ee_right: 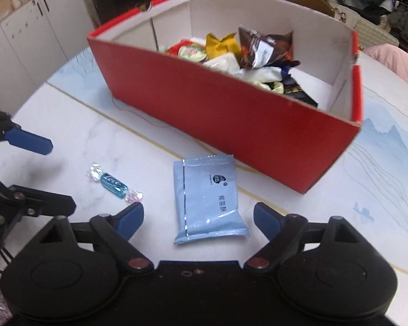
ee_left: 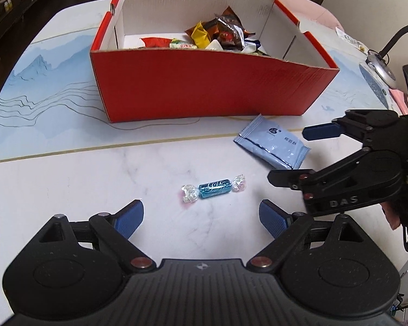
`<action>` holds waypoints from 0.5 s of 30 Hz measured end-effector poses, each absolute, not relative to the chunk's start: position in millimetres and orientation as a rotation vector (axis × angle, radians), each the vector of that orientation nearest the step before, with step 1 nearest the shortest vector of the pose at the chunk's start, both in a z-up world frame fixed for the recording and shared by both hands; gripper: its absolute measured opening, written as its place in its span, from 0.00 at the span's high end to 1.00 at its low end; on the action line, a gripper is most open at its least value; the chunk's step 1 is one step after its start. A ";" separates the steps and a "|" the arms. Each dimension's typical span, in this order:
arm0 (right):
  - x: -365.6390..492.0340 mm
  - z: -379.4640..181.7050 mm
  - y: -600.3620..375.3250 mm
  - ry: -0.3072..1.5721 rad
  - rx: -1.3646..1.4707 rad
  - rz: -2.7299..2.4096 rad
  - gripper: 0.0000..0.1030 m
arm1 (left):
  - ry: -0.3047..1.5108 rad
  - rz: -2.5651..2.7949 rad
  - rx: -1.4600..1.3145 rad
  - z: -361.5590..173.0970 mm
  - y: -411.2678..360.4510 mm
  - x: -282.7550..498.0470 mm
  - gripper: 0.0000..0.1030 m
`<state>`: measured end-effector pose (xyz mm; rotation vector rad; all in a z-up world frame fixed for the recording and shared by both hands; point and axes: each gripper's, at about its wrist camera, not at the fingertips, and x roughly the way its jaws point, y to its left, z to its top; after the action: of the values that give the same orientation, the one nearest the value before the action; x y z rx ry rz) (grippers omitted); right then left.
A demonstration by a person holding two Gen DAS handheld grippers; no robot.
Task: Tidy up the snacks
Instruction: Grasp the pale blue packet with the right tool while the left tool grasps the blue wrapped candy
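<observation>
Left gripper [ee_left: 201, 214], jaws apart, poised over the blue twist-wrapped candy [ee_left: 213, 188]; right gripper [ee_right: 198, 218], jaws apart, straddling the pale blue snack packet [ee_right: 208, 203], touching neither. Both items lie on the marble surface [ee_left: 81, 184] before the red cardboard box [ee_left: 204, 89]. The box already holds a heap of snacks [ee_right: 247, 54], so judged nearly complete: two pieces remain.

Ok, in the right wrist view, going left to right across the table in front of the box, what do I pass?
Left tool's blue finger → blue foil-wrapped twist candy → pale blue flat snack packet.
</observation>
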<state>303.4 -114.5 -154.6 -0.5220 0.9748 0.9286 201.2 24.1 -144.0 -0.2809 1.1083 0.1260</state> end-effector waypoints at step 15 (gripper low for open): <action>303.2 -165.2 -109.4 0.948 -0.593 0.912 0.51 | 1.126 0.079 -0.234 -150.6 22.2 216.7 0.10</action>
<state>303.2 -109.4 -165.2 -0.5933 0.9482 0.9115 216.7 22.2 -150.6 -0.2343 1.1260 0.0795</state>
